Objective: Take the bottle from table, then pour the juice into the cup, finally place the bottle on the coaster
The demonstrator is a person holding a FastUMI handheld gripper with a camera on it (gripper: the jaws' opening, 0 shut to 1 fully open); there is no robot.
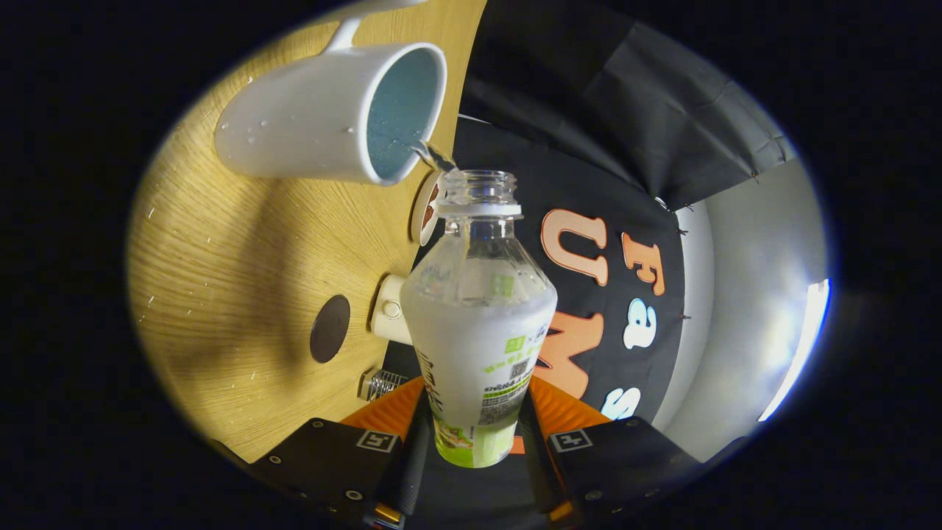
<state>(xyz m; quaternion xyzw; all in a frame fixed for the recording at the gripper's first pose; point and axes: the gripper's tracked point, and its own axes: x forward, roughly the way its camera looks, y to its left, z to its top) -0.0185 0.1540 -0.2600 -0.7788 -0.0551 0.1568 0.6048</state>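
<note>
The claw (475, 442) was rolled sideways, both fingers pinching the clear labelled plastic bottle (478, 324); a thin stream, apparently juice, ran into the white ceramic cup (309, 118) on the wooden desk (221, 294).

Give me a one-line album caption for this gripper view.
Gripper jaws clamp an uncapped bottle, tipping a thin stream into the white cup.

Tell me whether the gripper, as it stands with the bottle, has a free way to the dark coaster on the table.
Probably yes. The gripper is shut on the bottle, which is pouring into the cup. The coaster lies bare on the table, apart from the cup, with nothing on it.
</note>
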